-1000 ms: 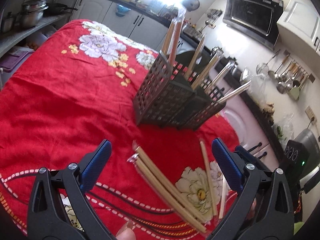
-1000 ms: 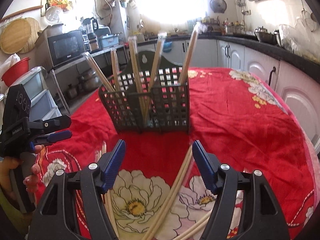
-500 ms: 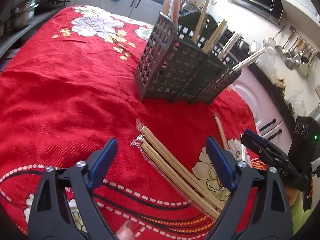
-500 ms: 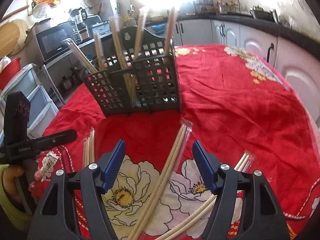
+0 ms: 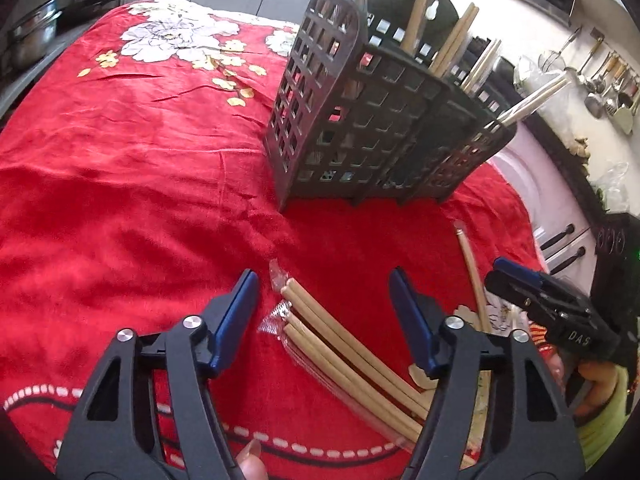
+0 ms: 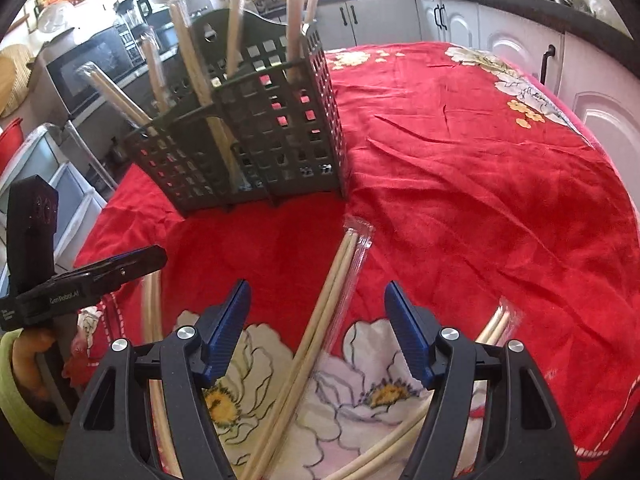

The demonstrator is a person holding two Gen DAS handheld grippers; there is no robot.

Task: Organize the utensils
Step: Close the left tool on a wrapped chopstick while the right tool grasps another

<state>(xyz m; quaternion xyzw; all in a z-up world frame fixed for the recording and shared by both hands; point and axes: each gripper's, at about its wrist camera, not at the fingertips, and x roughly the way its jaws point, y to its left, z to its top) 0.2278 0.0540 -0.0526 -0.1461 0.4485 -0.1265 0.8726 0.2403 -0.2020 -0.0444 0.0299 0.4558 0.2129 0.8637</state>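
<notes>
Two pairs of fingers hung over the surface, and neither gripped anything. Your left gripper (image 5: 322, 302) was closing, its blue pads either side of a wrapped bundle of chopsticks (image 5: 344, 354) lying on the red cloth (image 5: 132, 184), with a gap left on both sides. Your right gripper (image 6: 316, 316) stood released and wide, straddling another wrapped pair (image 6: 320, 320) that lay across the white flower print, its wrapper tip toward the rack. More wrapped pairs lay near it: one at the right finger (image 6: 496, 322) and one curving along the left (image 6: 152, 320). Beyond both grippers the dark lattice rack (image 5: 384, 120) stood upright on the cloth, with several wrapped chopsticks leaning out of its compartments. Cabinets (image 6: 452, 20) ran behind the surface.
</notes>
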